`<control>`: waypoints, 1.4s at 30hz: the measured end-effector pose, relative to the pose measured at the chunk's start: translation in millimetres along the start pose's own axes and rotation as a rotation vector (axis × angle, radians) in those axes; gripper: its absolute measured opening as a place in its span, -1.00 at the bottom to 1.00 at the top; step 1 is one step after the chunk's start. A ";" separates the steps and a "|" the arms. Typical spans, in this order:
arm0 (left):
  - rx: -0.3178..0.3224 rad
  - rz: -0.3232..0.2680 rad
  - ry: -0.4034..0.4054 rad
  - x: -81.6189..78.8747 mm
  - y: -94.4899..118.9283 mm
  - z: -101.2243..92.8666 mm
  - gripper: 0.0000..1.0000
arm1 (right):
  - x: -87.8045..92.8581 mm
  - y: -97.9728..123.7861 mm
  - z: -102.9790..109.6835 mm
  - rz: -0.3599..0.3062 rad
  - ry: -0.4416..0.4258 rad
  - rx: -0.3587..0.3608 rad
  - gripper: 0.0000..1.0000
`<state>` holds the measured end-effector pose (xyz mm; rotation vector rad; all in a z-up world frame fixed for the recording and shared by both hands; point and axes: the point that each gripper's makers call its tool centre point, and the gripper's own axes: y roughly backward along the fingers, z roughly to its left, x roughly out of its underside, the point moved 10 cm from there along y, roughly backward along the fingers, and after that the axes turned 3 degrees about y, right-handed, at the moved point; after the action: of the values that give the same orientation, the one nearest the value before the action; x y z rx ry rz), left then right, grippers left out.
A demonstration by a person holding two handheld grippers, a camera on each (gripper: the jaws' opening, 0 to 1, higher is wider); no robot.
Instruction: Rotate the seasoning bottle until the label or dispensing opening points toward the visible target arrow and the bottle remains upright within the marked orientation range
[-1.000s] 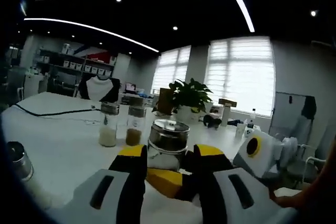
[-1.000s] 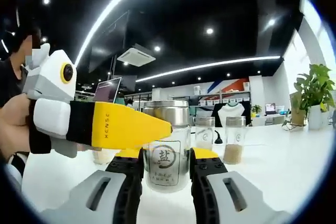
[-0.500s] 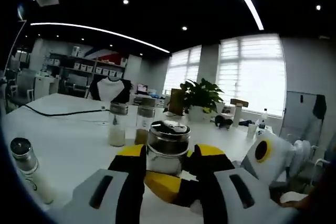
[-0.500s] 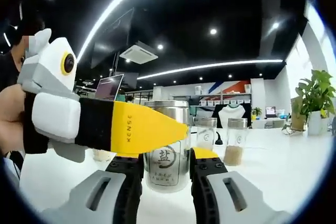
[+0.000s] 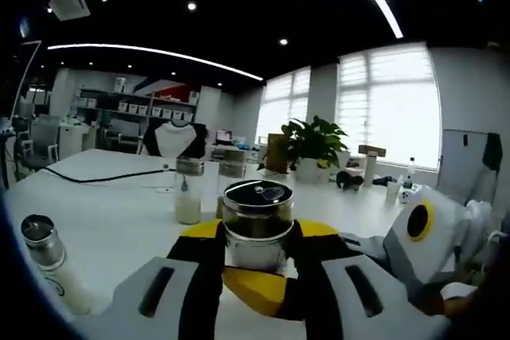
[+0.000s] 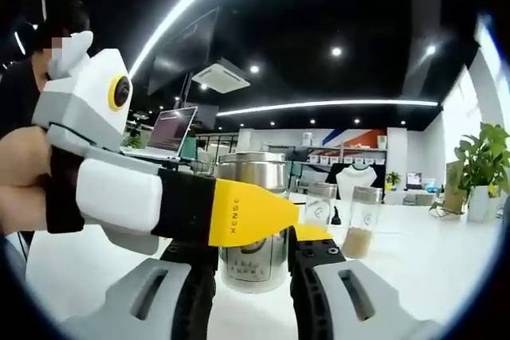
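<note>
On the white table (image 5: 103,220), closest in, the seasoning bottle (image 5: 256,224) stands upright between the yellow-tipped jaws of the left gripper (image 5: 256,246), which sit closed against its sides just under the steel lid. From the right gripper view the same bottle (image 6: 253,236) sits between the right gripper (image 6: 253,254) jaws too, drawn in narrow onto the lower glass; the printed label is partly covered by the left gripper's yellow jaw crossing from the left, so which way it faces cannot be told. A hand (image 6: 24,177) grips the white body of that crossing tool. In the left gripper view the right gripper's white body with its yellow ring comes in low at the right, its dark and yellow jaw running under the bottle. Low left, nearer the edge, a small steel-capped bottle (image 5: 54,272) stands tilted by the lens. Just behind the held bottle, two more shakers: one with pale contents (image 5: 188,190), and one with brown contents (image 6: 361,220) seen best in the right gripper view, both upright, close together. A black cable (image 5: 96,176) trails across the tabletop further left. Beyond, a potted plant (image 5: 315,145) at the table's far end, small items near it too blurred to tell. Farthest: shelving with boxes (image 5: 119,109), a mannequin bust (image 5: 175,139), bright blinded windows (image 5: 386,109), and an open laptop (image 6: 171,131) behind the hand.
</note>
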<state>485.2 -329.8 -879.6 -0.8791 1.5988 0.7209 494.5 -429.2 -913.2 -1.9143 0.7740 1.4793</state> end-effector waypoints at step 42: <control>0.017 0.034 -0.071 0.6 29.1 50.8 -0.31 | 6.1 -7.4 10.7 0.010 -0.125 -0.163 -0.16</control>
<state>487.3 -272.2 -890.1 -0.8070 1.5583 0.7534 494.6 -416.8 -920.6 -1.9156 0.6242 1.6957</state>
